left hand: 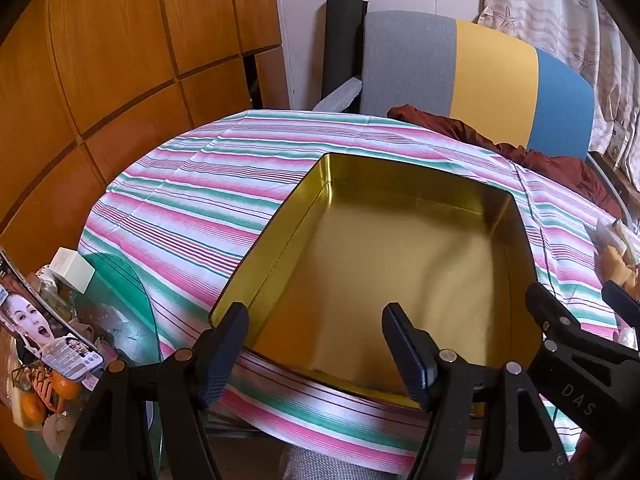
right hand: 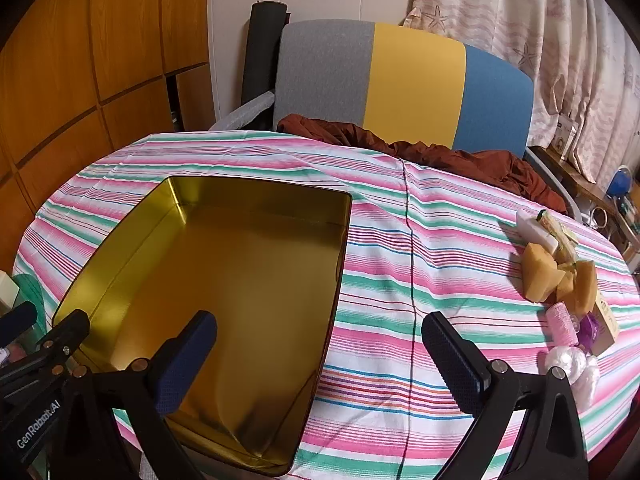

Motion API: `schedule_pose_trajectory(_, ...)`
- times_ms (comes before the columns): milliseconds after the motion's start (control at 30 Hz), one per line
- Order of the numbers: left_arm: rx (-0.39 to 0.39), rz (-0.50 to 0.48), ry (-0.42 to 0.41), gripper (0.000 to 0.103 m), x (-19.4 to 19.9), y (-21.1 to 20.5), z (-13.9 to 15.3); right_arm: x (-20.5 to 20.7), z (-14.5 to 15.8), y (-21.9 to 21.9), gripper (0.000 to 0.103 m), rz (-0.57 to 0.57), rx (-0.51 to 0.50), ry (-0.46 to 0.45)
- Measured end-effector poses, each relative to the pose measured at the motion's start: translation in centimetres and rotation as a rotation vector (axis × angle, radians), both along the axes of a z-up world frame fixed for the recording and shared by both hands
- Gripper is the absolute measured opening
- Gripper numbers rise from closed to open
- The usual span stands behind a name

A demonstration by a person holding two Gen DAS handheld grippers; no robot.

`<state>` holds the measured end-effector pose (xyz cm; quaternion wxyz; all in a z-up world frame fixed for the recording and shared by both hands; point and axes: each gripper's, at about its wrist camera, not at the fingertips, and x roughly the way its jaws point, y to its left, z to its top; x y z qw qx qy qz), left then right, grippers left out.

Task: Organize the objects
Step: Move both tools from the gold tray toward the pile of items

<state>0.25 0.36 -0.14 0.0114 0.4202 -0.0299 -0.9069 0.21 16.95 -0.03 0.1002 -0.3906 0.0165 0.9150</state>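
An empty gold tin (left hand: 400,256) stands with no lid on the striped tablecloth (left hand: 208,184). My left gripper (left hand: 316,346) hovers open over the tin's near edge with nothing between its fingers. My right gripper (right hand: 320,354) is wide open above the tin's (right hand: 240,264) right wall and the cloth, and holds nothing. At the table's right edge lies a heap of small items: yellow sponges (right hand: 554,276), a white tube (right hand: 534,226), a pink roller (right hand: 562,322), a small carton (right hand: 606,318) and crumpled clear plastic (right hand: 574,364). The right gripper's fingers (left hand: 560,320) also show in the left wrist view.
A chair with a grey, yellow and blue back (right hand: 412,80) stands behind the table, with a rust-red cloth (right hand: 460,156) draped onto the table's far edge. Wooden cabinets (left hand: 100,60) line the left. A green glass side table (left hand: 120,280) holds oranges and packets.
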Motion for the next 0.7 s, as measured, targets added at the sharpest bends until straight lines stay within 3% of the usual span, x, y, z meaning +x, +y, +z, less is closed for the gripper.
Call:
schedule_pose_trajectory(433, 0.004, -0.001, -0.004, 0.070, 0.0, 0.2, -0.1, 0.4, 0.5, 0.4, 0.103, 0.000, -0.003, 0.015)
schedule_pose_trajectory(700, 0.036, -0.081, -0.025, 0.070, 0.7, 2.6, -0.7, 2.5, 1.8, 3.6, 0.103, 0.002, 0.027, 0.085)
